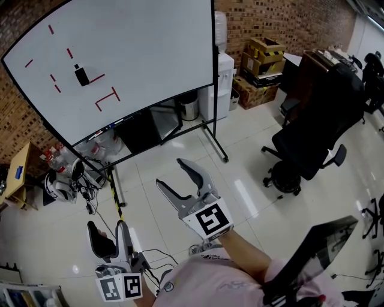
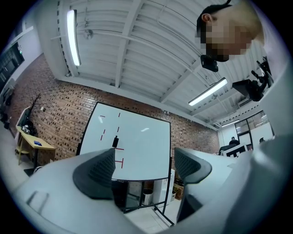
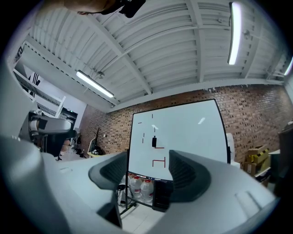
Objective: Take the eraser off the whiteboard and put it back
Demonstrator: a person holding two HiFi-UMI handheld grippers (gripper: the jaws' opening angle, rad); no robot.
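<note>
Counted one eraser (image 1: 81, 75): small black rectangular block, stuck flat on the whiteboard (image 1: 150, 48), upper left part, just beside a red stroke. Well apart from both grippers.

One whiteboard: smooth white panel, thin black frame, black metal stand. Red marks on it: five short dashes, one longer stroke, one open bracket shape.

Two grippers: left gripper (image 1: 108, 231), right gripper (image 1: 170, 172). Two curved grey jaws each, inner faces ribbed and dark. Both released, jaws spread, nothing between them.

Surroundings: rough red brick wall (image 1: 270, 18); glossy white floor tiles (image 1: 252, 186); one black office chair (image 1: 306, 144); stacked cardboard boxes (image 1: 264, 51), count unclear.
</note>
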